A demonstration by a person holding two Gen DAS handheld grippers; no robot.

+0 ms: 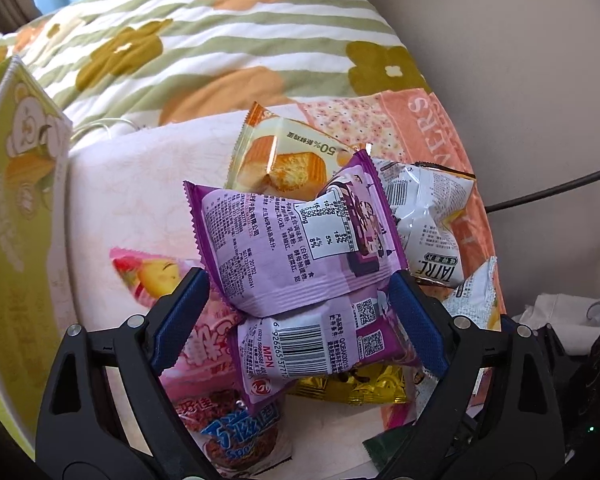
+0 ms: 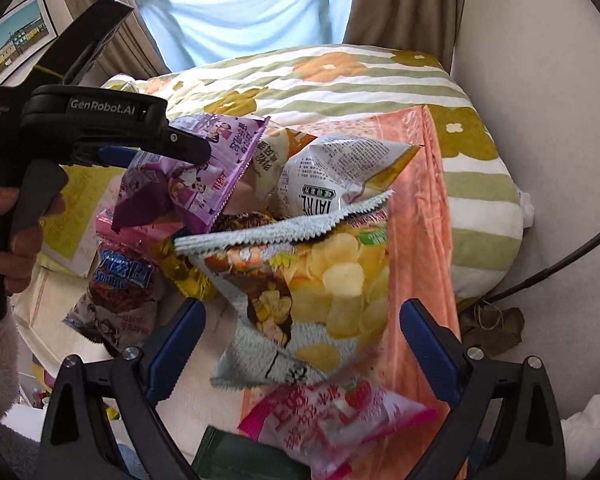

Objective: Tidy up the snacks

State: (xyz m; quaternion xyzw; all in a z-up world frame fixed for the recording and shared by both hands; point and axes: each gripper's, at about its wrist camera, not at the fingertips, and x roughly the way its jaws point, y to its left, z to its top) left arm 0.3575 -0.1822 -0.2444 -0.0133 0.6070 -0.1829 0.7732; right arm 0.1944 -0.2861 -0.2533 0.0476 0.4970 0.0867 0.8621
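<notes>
With the left tool (image 1: 300, 312) spread wide astride the top purple packet (image 1: 300, 236) on the bed's snack heap and the right tool (image 2: 300, 344) equally spread around the chip bag (image 2: 312, 284), either closing risks snagging neighbouring slick wrappers.

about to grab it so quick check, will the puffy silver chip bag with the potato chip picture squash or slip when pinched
The puffy silver chip bag looks air-filled, so it is probably light and will give under the pads. Its glossy film may slip; the serrated top seam looks like the firmer hold. The chips inside are likely fragile, so pinch gently.
</notes>
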